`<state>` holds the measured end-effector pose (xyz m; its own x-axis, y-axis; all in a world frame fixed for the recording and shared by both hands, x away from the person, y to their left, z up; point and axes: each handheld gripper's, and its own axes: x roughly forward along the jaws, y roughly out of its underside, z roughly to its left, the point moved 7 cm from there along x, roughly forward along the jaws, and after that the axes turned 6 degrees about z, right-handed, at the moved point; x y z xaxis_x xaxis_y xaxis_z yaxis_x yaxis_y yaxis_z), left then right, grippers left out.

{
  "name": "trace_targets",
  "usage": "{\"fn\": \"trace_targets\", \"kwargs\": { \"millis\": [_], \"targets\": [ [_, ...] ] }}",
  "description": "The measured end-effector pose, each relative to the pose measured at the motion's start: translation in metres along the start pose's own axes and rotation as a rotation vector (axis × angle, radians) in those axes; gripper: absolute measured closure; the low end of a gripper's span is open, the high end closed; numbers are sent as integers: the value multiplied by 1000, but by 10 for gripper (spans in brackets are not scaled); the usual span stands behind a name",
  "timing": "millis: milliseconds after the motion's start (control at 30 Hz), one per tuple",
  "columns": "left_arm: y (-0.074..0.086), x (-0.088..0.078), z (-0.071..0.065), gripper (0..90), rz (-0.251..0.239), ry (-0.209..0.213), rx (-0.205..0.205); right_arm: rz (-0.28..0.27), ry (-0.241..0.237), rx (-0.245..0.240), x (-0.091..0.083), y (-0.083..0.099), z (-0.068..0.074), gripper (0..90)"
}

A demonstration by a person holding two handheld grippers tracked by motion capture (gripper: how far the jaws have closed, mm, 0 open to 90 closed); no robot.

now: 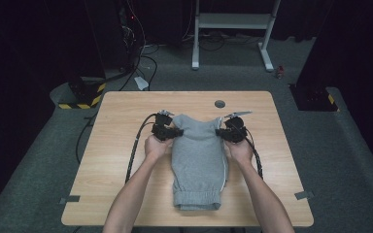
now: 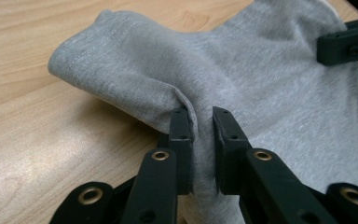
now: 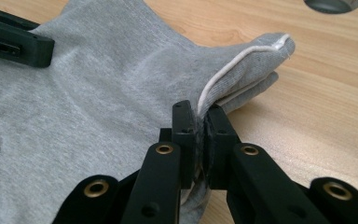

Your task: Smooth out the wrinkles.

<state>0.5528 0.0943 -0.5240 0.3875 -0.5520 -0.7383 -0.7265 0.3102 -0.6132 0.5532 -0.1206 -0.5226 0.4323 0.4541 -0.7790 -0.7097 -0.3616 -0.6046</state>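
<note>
Wooden worktop (image 1: pixel 116 194): 1, with 1 grey round insert (image 1: pixel 219 103) near its far edge. Grey folded garment (image 1: pixel 197 160): 1, lying at centre, cuffs nearest the person. Left tool (image 1: pixel 175 132): clamped on the garment's far left corner. Right tool (image 1: pixel 219 132): clamped on the white-piped far right corner.

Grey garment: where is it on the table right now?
In the high view the grey garment lies mid-table, running toward the near edge, its far corners pinched between the left gripper and right gripper.

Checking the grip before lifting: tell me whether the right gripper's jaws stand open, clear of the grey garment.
No: the right gripper pinches the grey garment at its white-piped edge.
</note>
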Motion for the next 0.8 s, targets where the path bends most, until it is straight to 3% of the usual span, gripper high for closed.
{"fn": "trace_targets", "kwargs": {
  "millis": [267, 800],
  "targets": [
    [-4, -6, 0, 799, -22, 14, -9, -20, -9, 3, -8, -4, 1, 851],
    [-15, -14, -5, 800, -35, 15, 17, -43, -19, 22, -16, -7, -3, 852]
  ]
}}
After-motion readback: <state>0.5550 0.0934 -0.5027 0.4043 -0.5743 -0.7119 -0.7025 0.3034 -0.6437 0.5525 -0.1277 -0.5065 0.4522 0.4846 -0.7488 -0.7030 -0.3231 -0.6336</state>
